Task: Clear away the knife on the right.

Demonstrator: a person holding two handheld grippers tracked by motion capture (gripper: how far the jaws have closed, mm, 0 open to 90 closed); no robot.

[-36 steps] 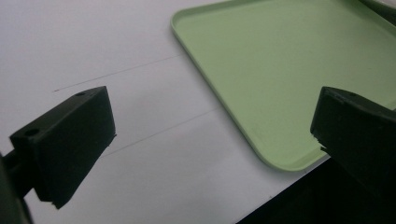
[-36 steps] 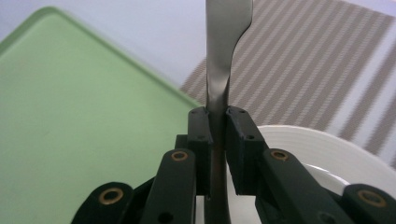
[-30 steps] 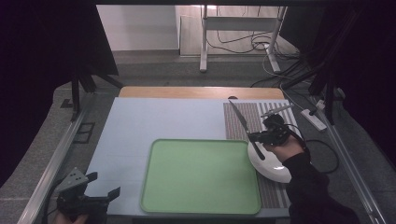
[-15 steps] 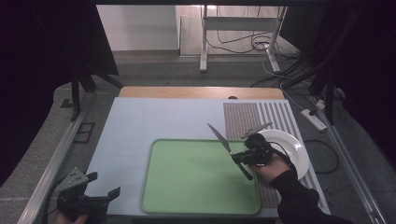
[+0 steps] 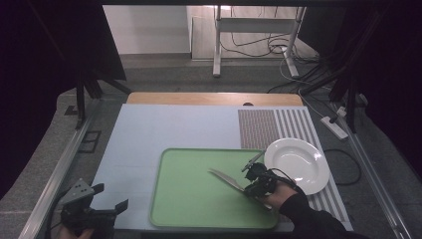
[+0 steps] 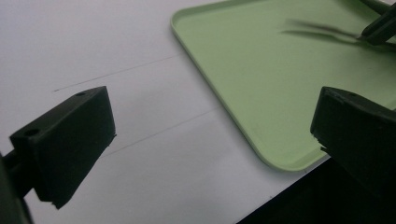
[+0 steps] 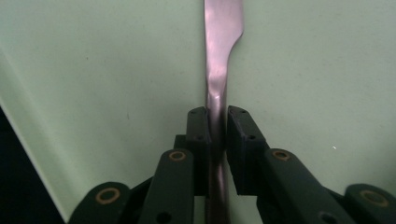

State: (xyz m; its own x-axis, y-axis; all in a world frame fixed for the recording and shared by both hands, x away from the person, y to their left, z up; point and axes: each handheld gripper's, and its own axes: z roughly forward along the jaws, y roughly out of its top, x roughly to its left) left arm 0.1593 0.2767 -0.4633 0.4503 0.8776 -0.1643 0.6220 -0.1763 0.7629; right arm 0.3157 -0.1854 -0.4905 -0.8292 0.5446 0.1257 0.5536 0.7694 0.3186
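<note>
One flat green tray [image 5: 199, 199] with rounded corners and a raised rim lies on a pale, smooth mat [image 5: 169, 129]. One glossy white round plate [image 5: 293, 164] sits just right of the tray. The right gripper [image 7: 216, 126], over the tray's right part, clamps one shiny metal knife [image 7: 219, 56]. The left gripper [image 6: 210, 130], left of the tray, gapes wide, empty. A wooden table edge [image 5: 214, 98] lies beyond the tray; cables [image 5: 278, 47] trail across the grey floor.
</note>
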